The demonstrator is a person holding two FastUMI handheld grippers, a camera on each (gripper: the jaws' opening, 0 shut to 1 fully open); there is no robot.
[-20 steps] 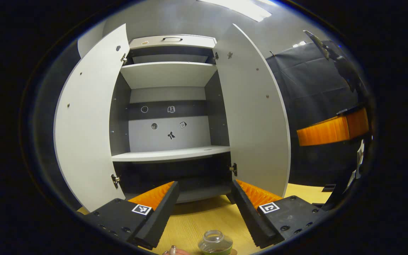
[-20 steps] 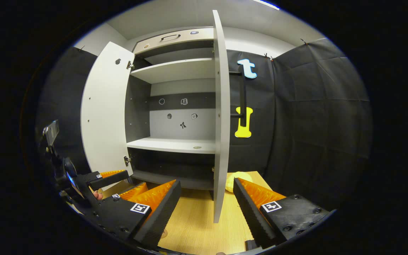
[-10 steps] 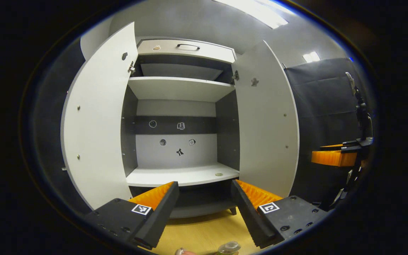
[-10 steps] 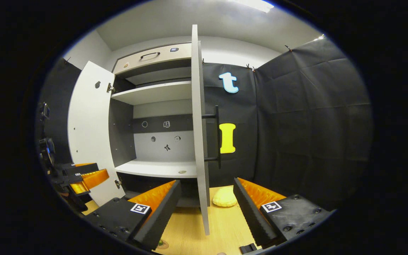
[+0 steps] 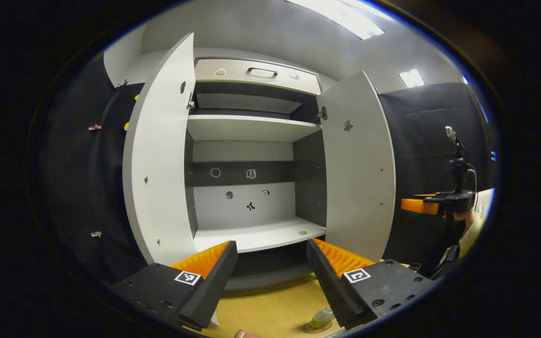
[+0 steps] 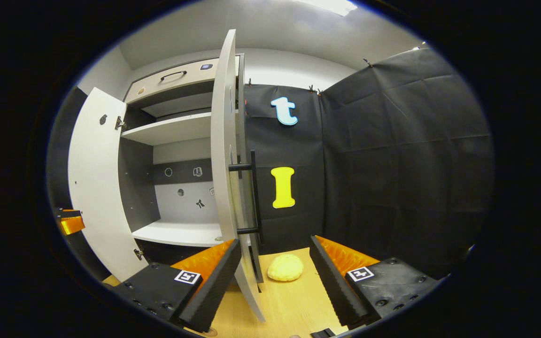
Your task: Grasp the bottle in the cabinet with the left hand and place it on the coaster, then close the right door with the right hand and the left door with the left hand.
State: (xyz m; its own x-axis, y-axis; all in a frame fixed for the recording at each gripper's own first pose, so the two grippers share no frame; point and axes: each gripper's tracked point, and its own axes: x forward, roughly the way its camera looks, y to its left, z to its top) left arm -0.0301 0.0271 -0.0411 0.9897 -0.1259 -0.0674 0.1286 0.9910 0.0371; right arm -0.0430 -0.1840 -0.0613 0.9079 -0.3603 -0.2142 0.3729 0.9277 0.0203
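We saw the bottle (image 5: 320, 319) standing on the coaster (image 5: 316, 328) on the bench (image 5: 270, 310). Both doors (image 5: 359, 164) were open. Our left gripper (image 5: 270, 277) and right gripper (image 6: 275, 277) were wide and empty.

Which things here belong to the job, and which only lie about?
Job: small clear bottle on round coaster; white right cabinet door; white left cabinet door.
Lying about: yellow rounded lump on wooden table.

Both views face the open cabinet (image 5: 251, 225) (image 6: 176, 232)
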